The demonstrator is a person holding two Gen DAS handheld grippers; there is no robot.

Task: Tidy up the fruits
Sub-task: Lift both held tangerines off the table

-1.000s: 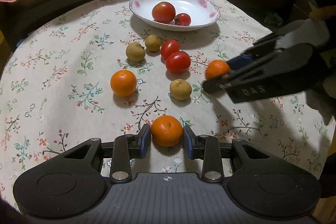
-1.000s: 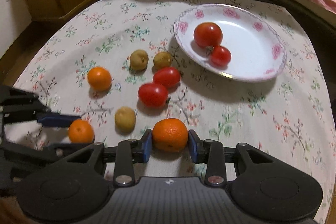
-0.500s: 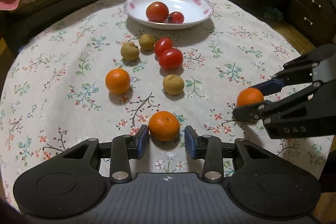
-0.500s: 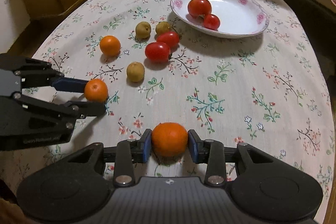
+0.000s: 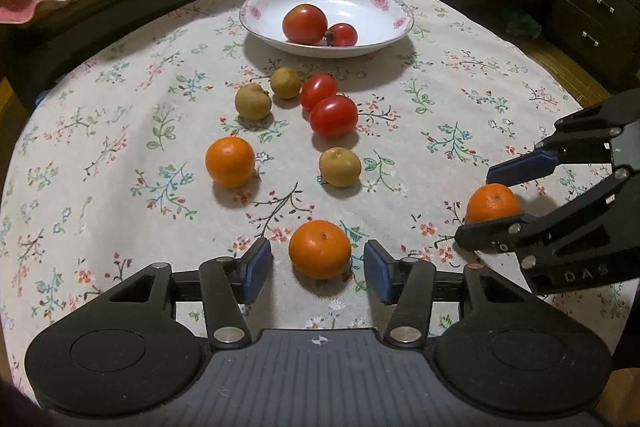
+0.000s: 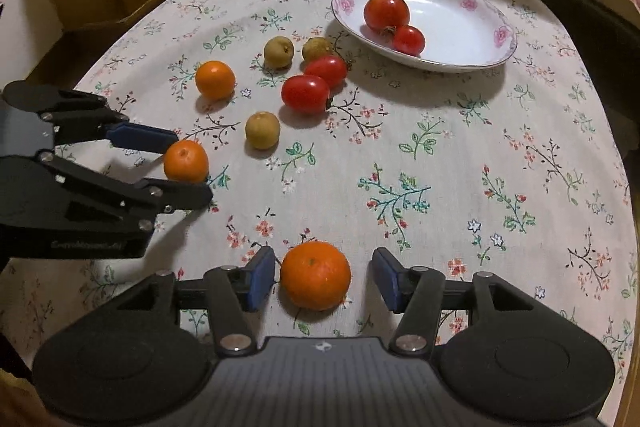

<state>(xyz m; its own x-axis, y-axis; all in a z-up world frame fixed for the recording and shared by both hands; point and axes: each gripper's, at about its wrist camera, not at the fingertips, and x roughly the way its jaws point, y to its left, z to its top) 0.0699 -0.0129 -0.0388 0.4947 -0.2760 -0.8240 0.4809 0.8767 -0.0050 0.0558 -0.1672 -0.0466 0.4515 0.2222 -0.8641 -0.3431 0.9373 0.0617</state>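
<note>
A round table w/ a flowered cloth [image 5: 460, 99] is seen from two wrist cameras. In the left view, the left gripper [image 5: 318, 263] is spread wide; an orange [image 5: 319, 249] sits on the cloth between its blue pads, w/ a gap on each side, so nothing is held. In the right view, the right gripper [image 6: 324, 277] is likewise spread wide around a second orange [image 6: 315, 275]; the left pad is just beside the peel, maybe touching, the right pad well clear. That orange rests on the cloth, not gripped.

A third orange [image 5: 230, 161] lies farther out on the left. Three small tan fruits are scattered mid-table, e.g. one [image 5: 340, 167] just past the left gripper. Two loose tomatoes [image 5: 333, 115] are touching each other near the plate [image 5: 384, 1], which already holds two more tomatoes at the far side.

Handling, as judged: oranges are light, firm but slightly yielding, round and apt to roll; best taken across the widest part w/ moderate squeeze. Tomatoes are softer, thin-skinned, easily bruised.

Obstacles: the two grippers sit near each other, so arms could clash. The tan fruit and tomato pair lie between the oranges and the plate.
</note>
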